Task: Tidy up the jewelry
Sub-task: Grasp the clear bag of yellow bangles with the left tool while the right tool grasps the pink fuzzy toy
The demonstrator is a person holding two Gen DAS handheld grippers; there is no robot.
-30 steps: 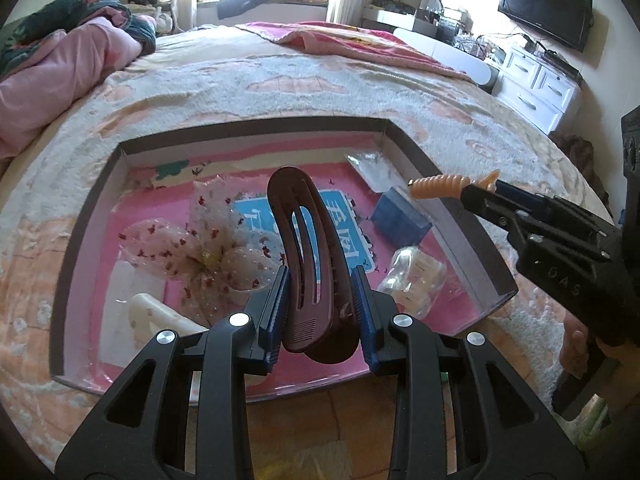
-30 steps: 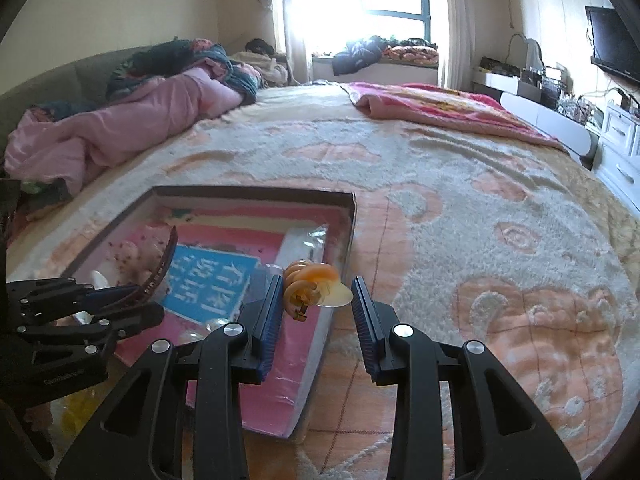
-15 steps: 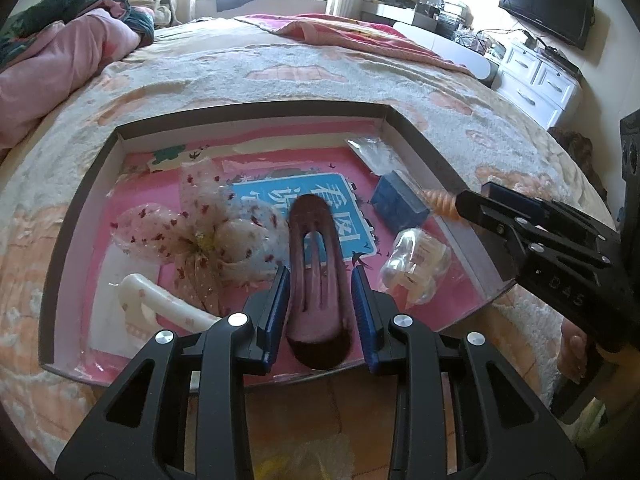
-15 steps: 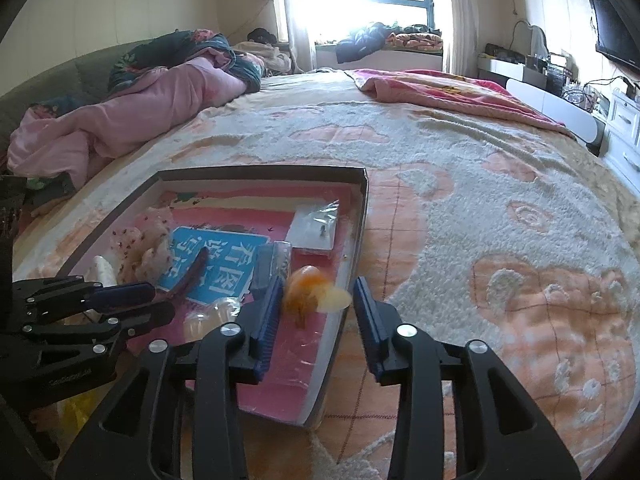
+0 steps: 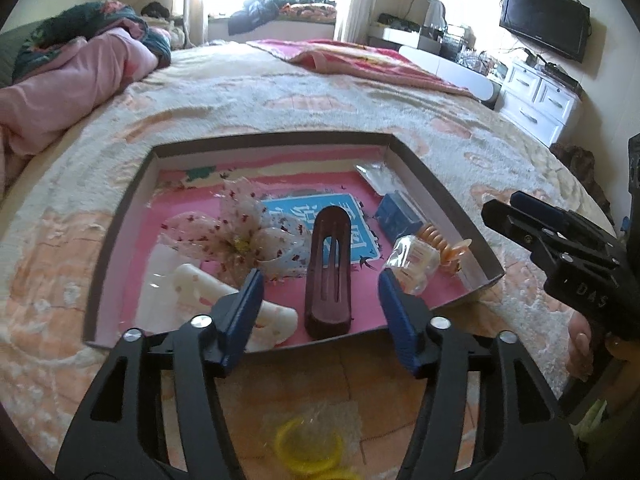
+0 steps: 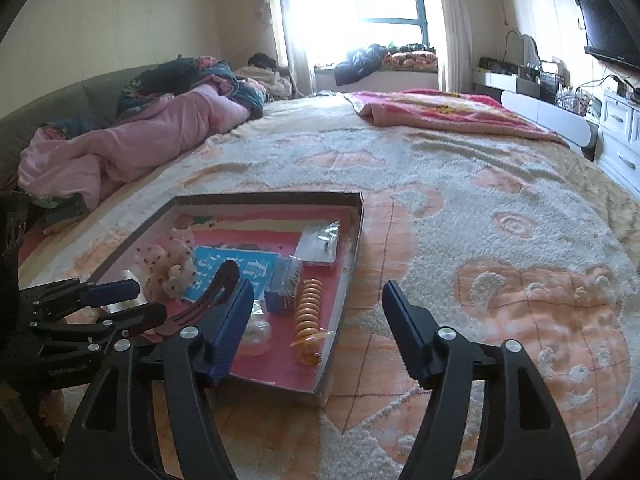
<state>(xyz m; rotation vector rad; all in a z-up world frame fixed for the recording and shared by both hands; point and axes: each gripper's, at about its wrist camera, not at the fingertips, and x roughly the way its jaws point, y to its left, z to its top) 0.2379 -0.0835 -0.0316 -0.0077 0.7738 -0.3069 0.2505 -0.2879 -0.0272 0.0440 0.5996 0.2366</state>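
A shallow grey-walled box with a pink floor lies on the bed. A dark brown hair clip lies inside near its front edge. An orange spiral hair clip lies by the right wall. My left gripper is open and empty just in front of the brown clip. My right gripper is open and empty above the box's near right corner, close behind the orange clip.
The box also holds a sheer spotted bow, a white clip, a blue box, clear packets and a blue card. Yellow hair ties lie in a bag in front. Pink bedding is piled at far left.
Both grippers opened and let go: the brown clip went down into the box and lies there, and the orange clip dropped by the right wall. Both grippers drew back.
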